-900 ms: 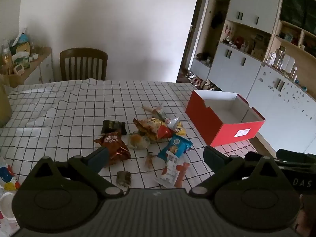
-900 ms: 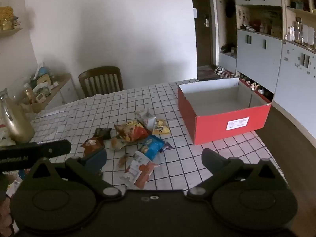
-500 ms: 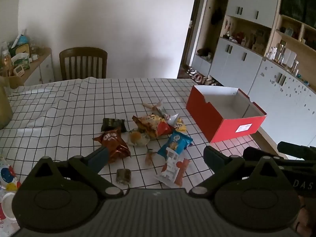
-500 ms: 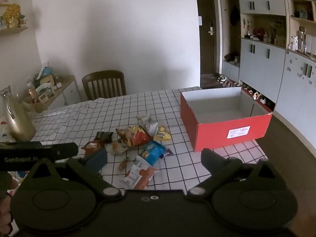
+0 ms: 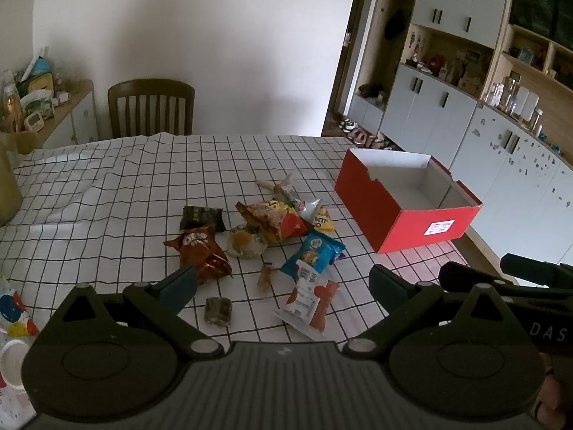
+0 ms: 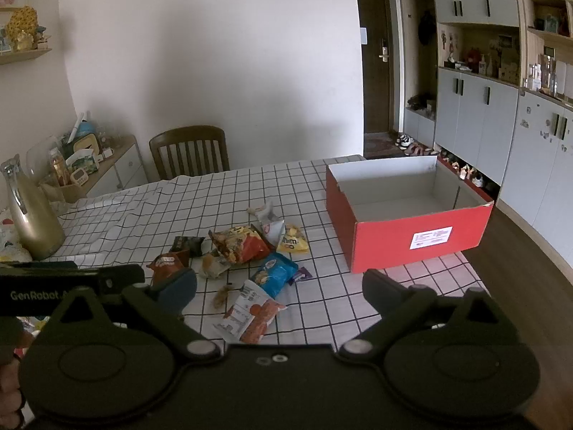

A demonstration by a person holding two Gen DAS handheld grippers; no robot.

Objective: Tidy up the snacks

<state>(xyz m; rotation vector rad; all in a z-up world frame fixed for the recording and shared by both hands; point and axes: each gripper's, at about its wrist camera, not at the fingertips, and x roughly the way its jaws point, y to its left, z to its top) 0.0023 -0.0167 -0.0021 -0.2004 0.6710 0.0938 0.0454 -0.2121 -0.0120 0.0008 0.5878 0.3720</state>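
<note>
Both grippers hang above the near edge of the worktop [image 5: 107, 186], which is covered in a white cloth with a black grid. The left gripper [image 5: 283, 281] has its fingers spread wide apart with nothing between them, and the right gripper [image 6: 279, 283] is likewise spread wide and holds nothing. The snacks lie in a loose heap at the centre of both frames: a brown Oreo packet [image 5: 200, 251] at the heap's left, a dark green packet [image 5: 201, 216] just behind it, an orange-red chip bag [image 5: 275, 220] in the middle, a yellow M&M's packet [image 6: 292, 240] to its right, a blue cookie packet [image 5: 315, 254] nearer the camera, and a white-and-orange packet [image 5: 308, 299] closest to the grippers. A small dark wrapped square [image 5: 217, 310] sits apart at the lower left of the heap. The open red cardboard box [image 6: 419, 240], white inside, stands at the right of the frames, well apart from the heap. A wooden chair [image 5: 150, 107] stands at the far edge of the worktop.
</note>
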